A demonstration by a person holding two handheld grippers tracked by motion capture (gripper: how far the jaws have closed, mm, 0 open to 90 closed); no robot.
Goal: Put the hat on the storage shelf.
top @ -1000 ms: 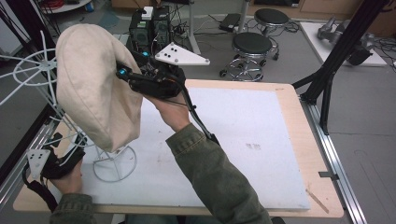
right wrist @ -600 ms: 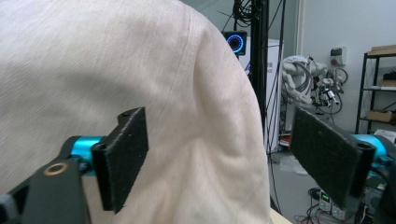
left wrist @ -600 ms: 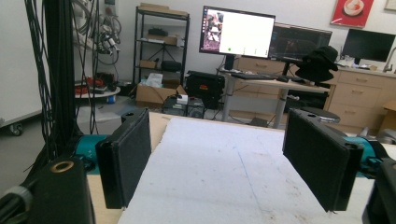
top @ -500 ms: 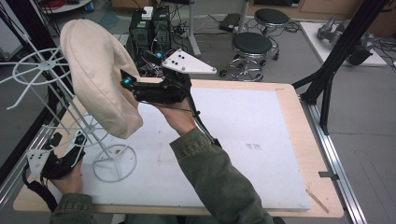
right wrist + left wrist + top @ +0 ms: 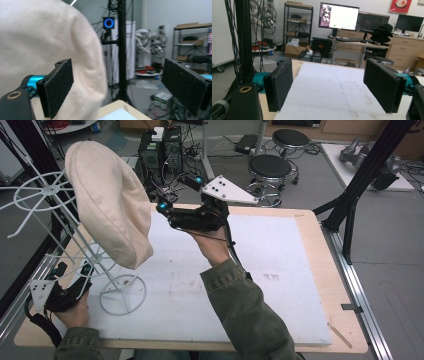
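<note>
Hanging on the upper arms of a white wire stand (image 5: 55,215), the cream hat (image 5: 107,202) sits at the table's left, well above the white mat (image 5: 280,270). We note its crown bulging toward the right gripper (image 5: 162,210), which hovers just beside the hat's right edge with no contact that we can confirm. In the right gripper view the black pads (image 5: 58,86) stand wide apart, the hat (image 5: 45,50) close behind the left pad and nothing between them. The left gripper (image 5: 82,272) rests low at the table's near-left corner, by the stand's round wire base (image 5: 122,292); its jaws are also spread wide, empty.

Risks, as we judge them — the stand looks light and top-heavy, so a sideways push on the hat could tip it or swing it. The soft fabric may fold under the pads, giving a pinch on one loose layer that slips. Wire spokes near the hat could snag a jaw.

View differences: the high view gives the stand, both hands and the layout. The right gripper view shows how near the fabric is to the pad. The left gripper view looks across bare mat toward desks and monitors (image 5: 339,16) — no hat there.
</note>
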